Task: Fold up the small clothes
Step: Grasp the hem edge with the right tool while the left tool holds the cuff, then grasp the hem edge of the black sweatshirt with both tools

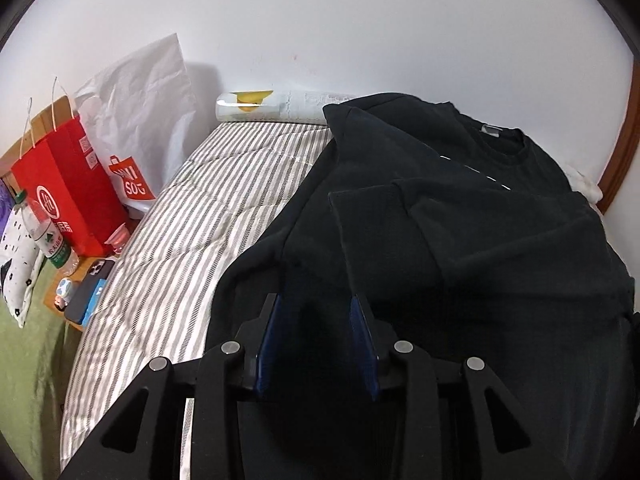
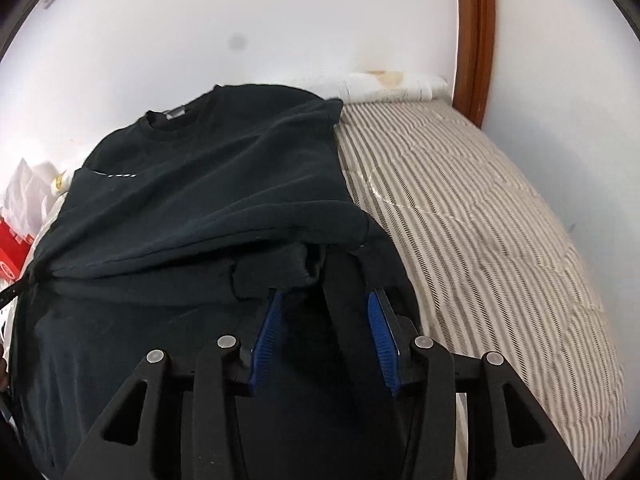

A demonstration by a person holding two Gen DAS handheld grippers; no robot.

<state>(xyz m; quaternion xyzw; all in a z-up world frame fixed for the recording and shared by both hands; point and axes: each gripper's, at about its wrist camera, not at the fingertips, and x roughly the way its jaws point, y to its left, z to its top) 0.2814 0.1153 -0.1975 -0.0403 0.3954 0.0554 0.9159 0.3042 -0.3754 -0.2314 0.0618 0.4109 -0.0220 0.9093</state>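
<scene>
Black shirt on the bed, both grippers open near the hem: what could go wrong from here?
1. The black shirt already has a sleeve folded inward; grabbing a single layer could undo it.
2. The right hand-held gripper faces bunched fabric, so it may pinch several layers.
3. The striped bedding could get caught too.

T-shirt (image 1: 460,216) lies on bed (image 1: 224,200); bags (image 1: 76,184) to its left.
</scene>
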